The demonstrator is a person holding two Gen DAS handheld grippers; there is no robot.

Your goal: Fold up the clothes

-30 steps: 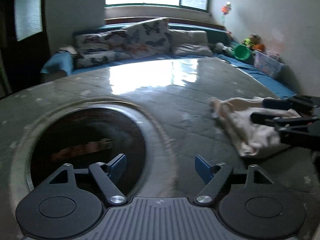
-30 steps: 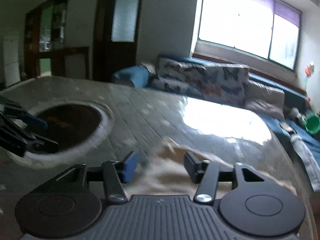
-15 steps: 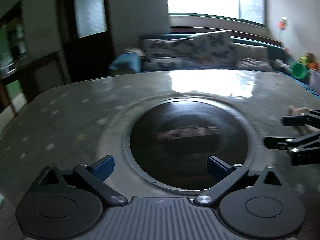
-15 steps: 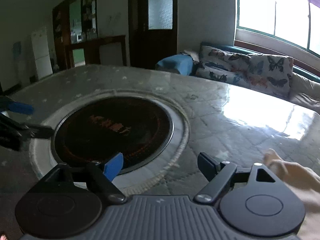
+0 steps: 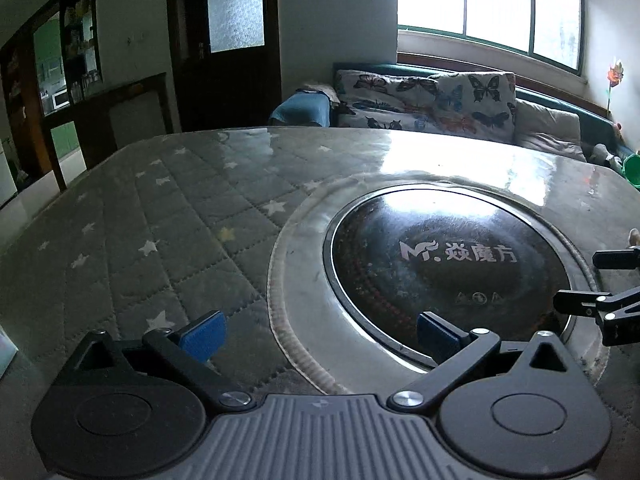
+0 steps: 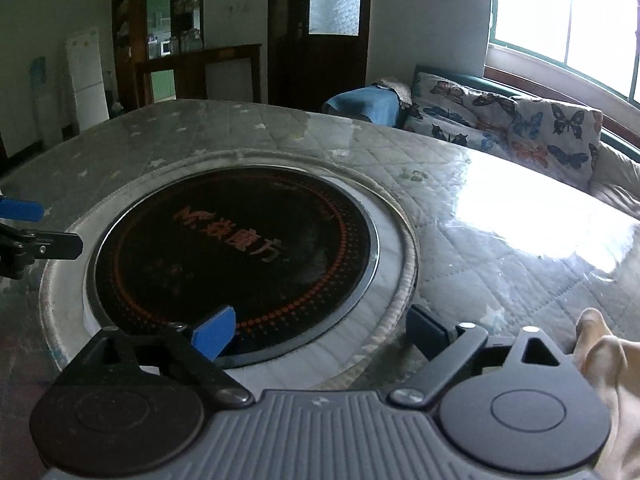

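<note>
The round black cooktop (image 5: 448,276) set into the counter (image 5: 160,216) carries a white logo mark — a stylised "M" — followed by the Chinese characters "焱魔方". In the right wrist view the same print (image 6: 232,236) shows reddish.

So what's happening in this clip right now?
A person holds two grippers over a quilted table with a round cooktop set into it. The left gripper and the right gripper both have open jaws and hold nothing. The beige garment lies beside the right gripper, untouched.

Quilted star-patterned table (image 5: 168,216), inset round cooktop (image 6: 236,256), beige cloth (image 6: 608,364)
</note>
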